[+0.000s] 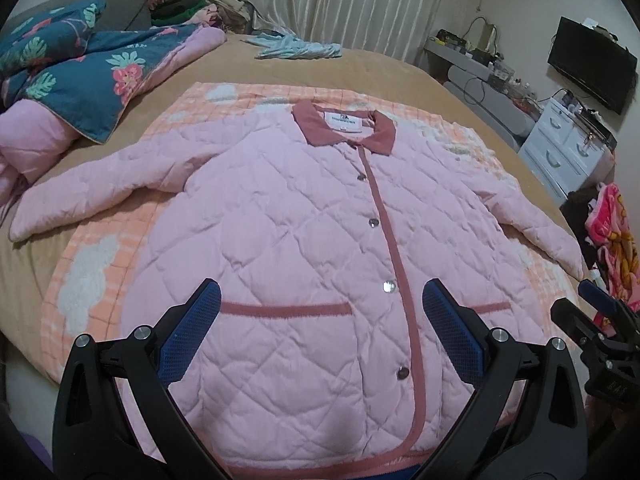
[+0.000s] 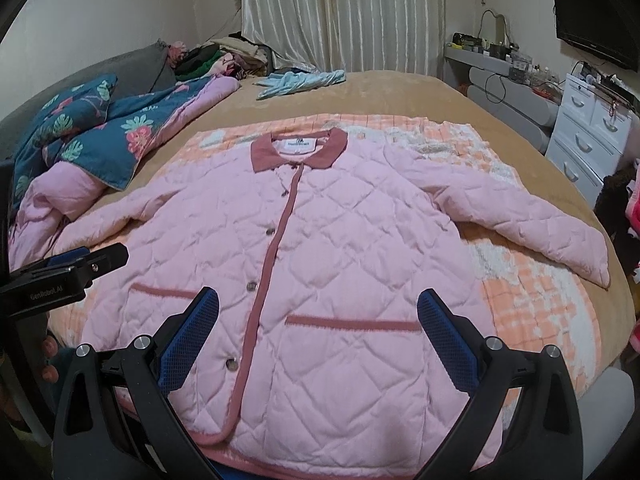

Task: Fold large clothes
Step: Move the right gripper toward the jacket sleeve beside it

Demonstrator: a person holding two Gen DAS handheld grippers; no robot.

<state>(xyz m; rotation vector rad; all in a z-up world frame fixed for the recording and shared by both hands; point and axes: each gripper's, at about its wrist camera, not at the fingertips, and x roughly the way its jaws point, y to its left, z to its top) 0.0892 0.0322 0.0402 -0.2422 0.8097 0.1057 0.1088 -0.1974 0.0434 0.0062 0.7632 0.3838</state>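
A pink quilted jacket [image 1: 304, 224] with a dusty-rose collar, placket and pocket trims lies flat, front up and buttoned, sleeves spread out, on an orange-and-white checked blanket [image 1: 86, 280]. It also shows in the right wrist view [image 2: 340, 248]. My left gripper [image 1: 322, 300] is open and empty, above the jacket's lower hem near the left pocket. My right gripper [image 2: 318, 308] is open and empty, above the lower hem near the right pocket. The right gripper also shows in the left wrist view [image 1: 592, 304], and the left gripper in the right wrist view [image 2: 76, 264].
The bed [image 1: 360, 68] has a tan cover. A blue floral quilt [image 1: 80, 76] is bunched at the left. A light blue garment [image 1: 296, 48] lies at the far side. White drawers [image 1: 560, 148], a desk and a TV [image 1: 592, 64] stand to the right.
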